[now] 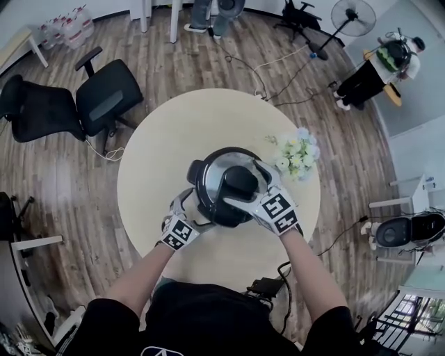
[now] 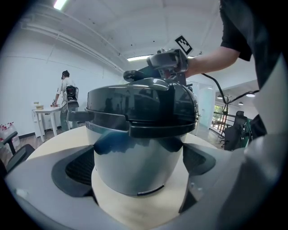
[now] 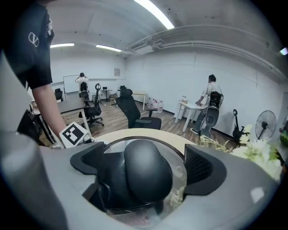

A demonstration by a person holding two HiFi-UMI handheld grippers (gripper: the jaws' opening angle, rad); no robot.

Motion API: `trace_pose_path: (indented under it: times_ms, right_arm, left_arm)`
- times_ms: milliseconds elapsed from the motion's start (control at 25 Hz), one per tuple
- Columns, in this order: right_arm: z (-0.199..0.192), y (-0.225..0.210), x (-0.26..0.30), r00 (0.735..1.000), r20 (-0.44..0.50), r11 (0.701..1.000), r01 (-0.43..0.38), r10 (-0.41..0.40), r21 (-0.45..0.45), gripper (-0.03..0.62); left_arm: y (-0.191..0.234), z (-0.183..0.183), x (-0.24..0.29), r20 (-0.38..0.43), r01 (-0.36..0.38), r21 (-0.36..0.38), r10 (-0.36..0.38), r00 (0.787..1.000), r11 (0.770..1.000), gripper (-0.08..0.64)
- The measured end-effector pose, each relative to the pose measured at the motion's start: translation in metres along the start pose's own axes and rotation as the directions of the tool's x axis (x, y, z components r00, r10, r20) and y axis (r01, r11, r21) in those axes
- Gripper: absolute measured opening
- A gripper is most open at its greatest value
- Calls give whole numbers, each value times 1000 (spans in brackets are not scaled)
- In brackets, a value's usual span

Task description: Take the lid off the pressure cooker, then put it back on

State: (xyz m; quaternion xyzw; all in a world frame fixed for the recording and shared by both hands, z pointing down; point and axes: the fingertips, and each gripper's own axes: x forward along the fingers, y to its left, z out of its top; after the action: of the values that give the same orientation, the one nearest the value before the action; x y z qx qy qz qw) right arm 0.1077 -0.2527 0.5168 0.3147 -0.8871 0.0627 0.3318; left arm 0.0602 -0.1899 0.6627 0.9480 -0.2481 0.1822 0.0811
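Observation:
A steel pressure cooker (image 1: 224, 186) stands in the middle of the round beige table (image 1: 167, 139), and its dark lid (image 2: 144, 101) sits on it. My right gripper (image 1: 254, 185) reaches over the lid from the right. It is open, with the black lid knob (image 3: 147, 170) between its pads (image 3: 204, 168) and a gap on each side. My left gripper (image 1: 188, 210) is low at the pot's near-left side. It is open too, and its pads (image 2: 76, 167) closely flank the shiny pot body (image 2: 135, 166). I cannot tell whether they touch it.
White flowers (image 1: 297, 154) lie on the table just right of the cooker. Black office chairs (image 1: 104, 97) stand beyond the table's left edge. A floor fan (image 1: 353, 15) and a person (image 1: 379, 66) are far off at the back right. A black cable hangs off the near edge.

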Motion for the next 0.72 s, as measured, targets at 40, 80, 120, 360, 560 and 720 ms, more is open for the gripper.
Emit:
trace_pose_path:
  times_ms: [40, 80, 120, 360, 560, 720]
  right_arm:
    - [-3, 0, 7, 1000, -21, 1000, -19, 19, -9, 569]
    - [-6, 1, 14, 998, -41, 999, -37, 37, -10, 568]
    - [-8, 1, 19, 997, -58, 998, -55, 54, -6, 568]
    - [-16, 2, 31, 987, -69, 988, -138, 143, 73, 522]
    - [-16, -7, 30, 988, -60, 986, -137, 143, 95, 422]
    - [-19, -6, 31, 991, -50, 989, -120, 124, 86, 402]
  left_arm:
    - [0, 1, 0, -1, 0, 0, 0, 1000, 1000, 590]
    - [-1, 1, 0, 0, 0, 0, 0, 1000, 1000, 591]
    - [0, 0, 0, 2, 0, 1, 0, 1000, 1000, 591]
    - [-1, -9, 2, -2, 2, -3, -2, 1000, 1000, 591]
    - [0, -6, 4, 4, -4, -2, 4, 1000, 1000, 590]
    - [-1, -14, 4, -9, 1, -8, -1, 1000, 1000, 590]
